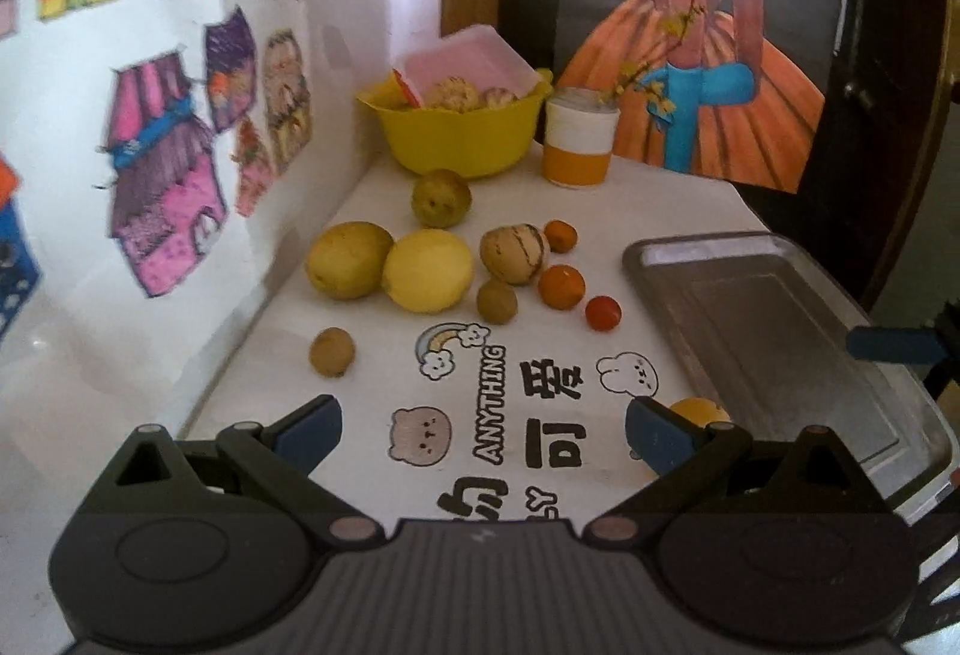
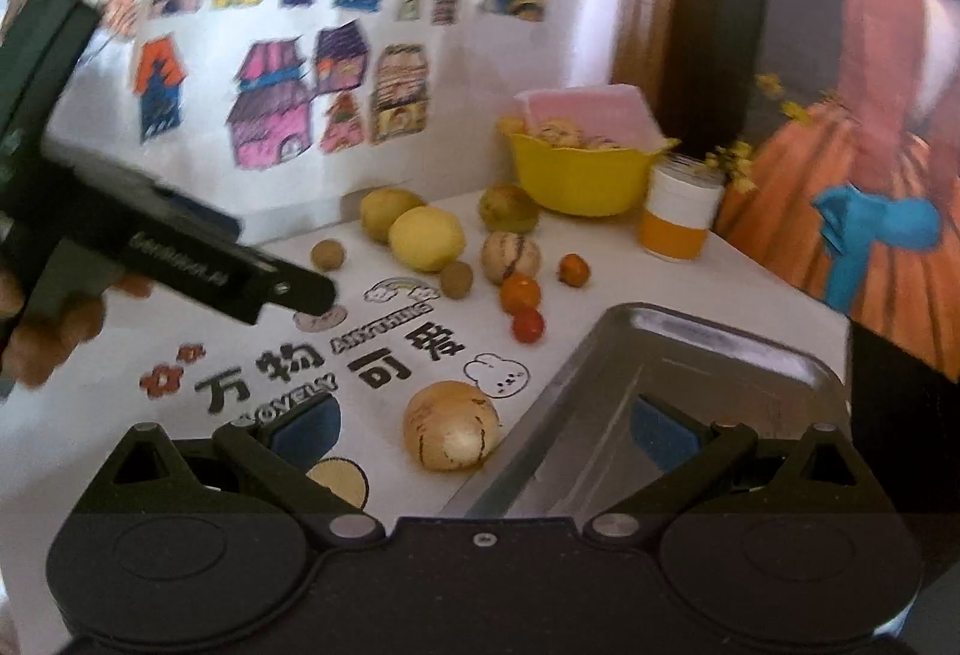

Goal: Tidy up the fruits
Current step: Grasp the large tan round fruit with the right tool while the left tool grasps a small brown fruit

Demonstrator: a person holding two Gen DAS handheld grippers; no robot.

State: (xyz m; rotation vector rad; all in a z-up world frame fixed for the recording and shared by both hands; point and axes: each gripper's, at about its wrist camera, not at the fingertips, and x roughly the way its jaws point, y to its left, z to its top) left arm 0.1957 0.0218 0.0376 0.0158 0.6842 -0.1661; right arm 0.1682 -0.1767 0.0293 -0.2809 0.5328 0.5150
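Observation:
Several fruits lie loose on the white table: two yellow lemons, a green-brown round fruit, a striped pale melon, small brown fruits, oranges and a red tomato. A metal tray sits at the right. My left gripper is open above the printed mat, nothing between its fingers. My right gripper is open low over the table's near edge. A striped pale fruit lies just ahead between its fingers, beside the tray.
A yellow bowl with fruit and a pink box stands at the back by the wall. An orange-and-white cup stands next to it. Paper drawings cover the wall on the left. A hand holds the left gripper in the right wrist view.

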